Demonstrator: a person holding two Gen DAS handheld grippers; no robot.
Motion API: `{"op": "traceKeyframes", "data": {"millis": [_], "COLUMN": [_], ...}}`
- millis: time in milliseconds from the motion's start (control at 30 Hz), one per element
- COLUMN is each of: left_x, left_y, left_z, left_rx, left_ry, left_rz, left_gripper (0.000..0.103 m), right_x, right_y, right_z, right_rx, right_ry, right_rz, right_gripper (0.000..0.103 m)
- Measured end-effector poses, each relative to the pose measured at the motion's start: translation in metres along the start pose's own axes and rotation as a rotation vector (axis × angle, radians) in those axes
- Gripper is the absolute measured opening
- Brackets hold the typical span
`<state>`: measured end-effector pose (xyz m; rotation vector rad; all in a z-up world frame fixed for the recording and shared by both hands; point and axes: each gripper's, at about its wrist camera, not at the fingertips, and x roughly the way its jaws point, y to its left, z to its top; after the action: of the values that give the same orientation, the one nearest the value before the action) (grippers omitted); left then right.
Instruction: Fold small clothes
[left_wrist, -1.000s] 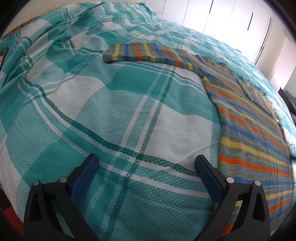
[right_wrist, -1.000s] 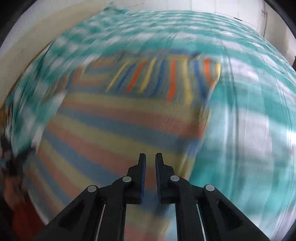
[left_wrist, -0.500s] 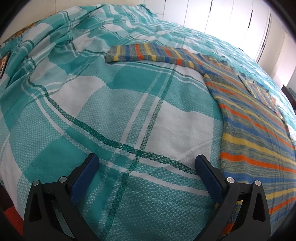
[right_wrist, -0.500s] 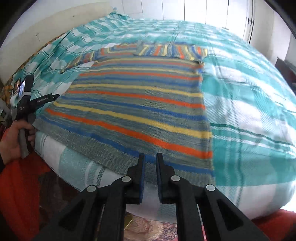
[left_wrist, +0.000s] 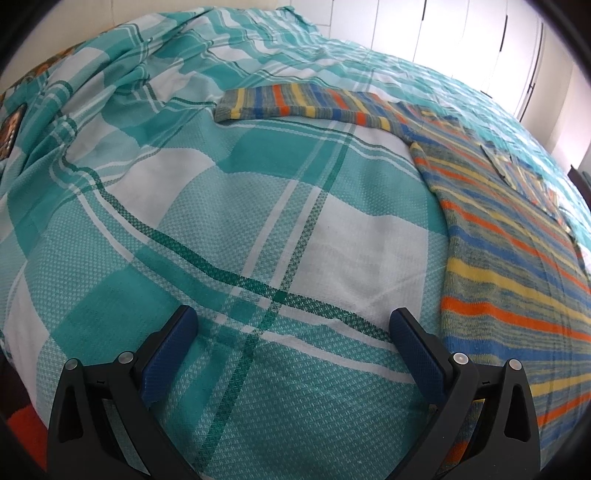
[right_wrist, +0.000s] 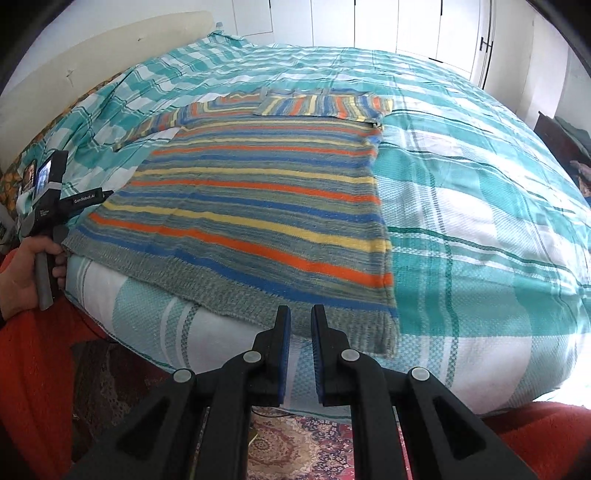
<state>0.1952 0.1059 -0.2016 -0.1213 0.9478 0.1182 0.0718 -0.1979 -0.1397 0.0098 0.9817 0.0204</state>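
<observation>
A striped knit sweater (right_wrist: 258, 199) in orange, yellow, blue and grey lies flat on the bed, hem toward me. One sleeve is folded across its top (right_wrist: 321, 105); the other sleeve (left_wrist: 295, 99) stretches out over the cover. My right gripper (right_wrist: 300, 317) is shut and empty, just in front of the hem's right part. My left gripper (left_wrist: 293, 321) is open and empty above the bare cover, left of the sweater's body (left_wrist: 509, 258). It also shows at the sweater's left edge in the right wrist view (right_wrist: 55, 201).
A teal and white plaid cover (right_wrist: 480, 206) spreads over the bed. White wardrobe doors (right_wrist: 369, 22) stand behind it. A patterned rug (right_wrist: 288, 443) lies on the floor below the bed's front edge. A red garment (right_wrist: 33, 369) is at the lower left.
My right gripper has swung back from over the sweater to in front of its hem, still shut. My left gripper has barely shifted and stays open.
</observation>
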Motion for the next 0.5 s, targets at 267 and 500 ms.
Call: {"op": "traceKeyframes", "data": {"millis": [267, 500], "left_x": [0.0003, -0.0001], "left_y": [-0.0001, -0.0006], "left_z": [0.0002, 0.0001], "left_rx": [0.001, 0.000], "left_ry": [0.002, 0.009], "left_rz": [0.000, 0.000], "left_gripper": [0.103, 0.103], "right_x": [0.0031, 0.0072], "right_y": [-0.0011, -0.0047], "right_z": [0.0027, 0.0093], "right_rx": [0.002, 0.030], "right_ry": [-0.029, -0.039], "right_rz": [-0.046, -0.088], "right_gripper": [0.072, 0.083]}}
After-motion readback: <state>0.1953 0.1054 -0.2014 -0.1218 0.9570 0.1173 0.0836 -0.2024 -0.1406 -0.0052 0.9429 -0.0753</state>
